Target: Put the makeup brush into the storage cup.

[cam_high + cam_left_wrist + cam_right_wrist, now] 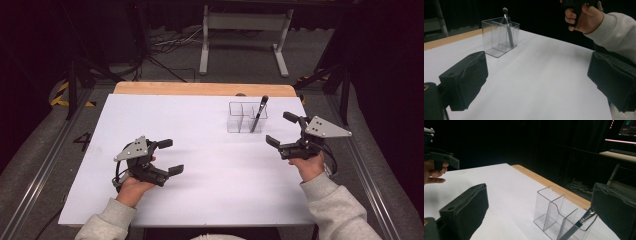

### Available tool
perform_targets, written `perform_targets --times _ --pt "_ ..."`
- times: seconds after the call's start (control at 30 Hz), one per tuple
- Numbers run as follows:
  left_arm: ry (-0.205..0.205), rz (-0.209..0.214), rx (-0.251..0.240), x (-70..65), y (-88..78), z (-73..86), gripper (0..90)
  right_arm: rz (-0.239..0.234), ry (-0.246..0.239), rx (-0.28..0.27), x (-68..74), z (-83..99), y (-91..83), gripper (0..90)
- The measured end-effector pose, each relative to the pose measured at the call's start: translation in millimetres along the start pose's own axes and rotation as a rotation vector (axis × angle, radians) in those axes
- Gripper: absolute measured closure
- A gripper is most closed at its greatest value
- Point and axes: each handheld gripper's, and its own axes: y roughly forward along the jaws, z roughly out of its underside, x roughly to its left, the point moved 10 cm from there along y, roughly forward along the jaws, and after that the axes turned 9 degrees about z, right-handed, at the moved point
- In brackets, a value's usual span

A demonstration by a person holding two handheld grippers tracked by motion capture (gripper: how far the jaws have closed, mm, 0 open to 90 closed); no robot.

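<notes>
A clear plastic organizer [240, 118] with compartments stands on the white table sheet [200, 165] toward the back right. A dark makeup brush [259, 114] leans upright in its right compartment, bristles up; the brush [508, 28] and the organizer [499, 36] also appear in the left gripper view, and the organizer [560, 216] sits close below in the right gripper view. My left gripper [170, 156] rests open at the front left with nothing between its jaws. My right gripper [281, 128] is open just right of the organizer, holding nothing.
A wooden strip [202, 89] runs along the table's far edge. Beyond it stand a white metal frame [245, 30] and cables on the dark floor. Black stands flank the table. A monitor [624, 130] glows far off in the right gripper view.
</notes>
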Motion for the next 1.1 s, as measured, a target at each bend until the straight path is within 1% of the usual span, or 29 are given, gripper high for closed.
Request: perform_targets --times 0.03,0.07,0.23,0.37,0.43,0.57,0.6,0.67,0.9,0.97,1.07,1.1 --pt "0.000 -0.005 -0.002 -0.6 -3.8 0.0 3.9 0.000 0.004 0.004 0.8 2.2 -1.4 1.7" --pt "0.000 -0.005 -0.002 -0.6 -3.8 0.0 3.9 0.000 0.004 0.004 0.8 2.2 -1.4 1.7" --pt "0.006 -0.035 -0.007 -0.4 -17.0 0.9 3.9 -0.011 0.015 -0.009 5.6 13.0 -8.9 0.9" --pt "-0.001 -0.053 0.000 1.7 -26.4 6.2 3.9 -0.020 0.024 -0.024 10.5 20.4 -14.9 0.9" --pt "-0.009 -0.057 -0.005 2.2 -31.0 8.3 3.9 -0.024 0.031 -0.030 12.0 23.5 -18.0 0.9" --pt "-0.007 -0.070 -0.006 2.0 -38.6 11.1 3.7 -0.025 0.033 -0.029 13.6 28.9 -21.0 0.8" --pt "-0.005 -0.075 -0.007 1.8 -42.4 12.3 3.7 -0.028 0.030 -0.015 16.4 36.0 -22.2 0.4" --pt "-0.003 -0.082 -0.005 1.9 -45.4 13.8 3.7 -0.027 0.021 -0.012 18.0 40.3 -23.1 0.5" --pt "-0.015 -0.097 -0.011 2.5 -55.3 18.8 3.7 -0.033 0.034 -0.025 23.4 52.8 -27.9 0.4" --pt "-0.017 -0.098 -0.020 2.3 -56.1 19.4 3.7 -0.031 0.035 -0.021 24.3 55.9 -28.9 0.4" --pt "-0.016 -0.098 -0.013 1.6 -56.9 22.8 3.7 -0.035 0.042 -0.022 26.7 62.0 -30.8 0.4" --pt "-0.024 -0.097 -0.014 0.8 -56.3 23.7 3.7 -0.034 0.043 -0.021 27.4 64.7 -31.6 0.4"
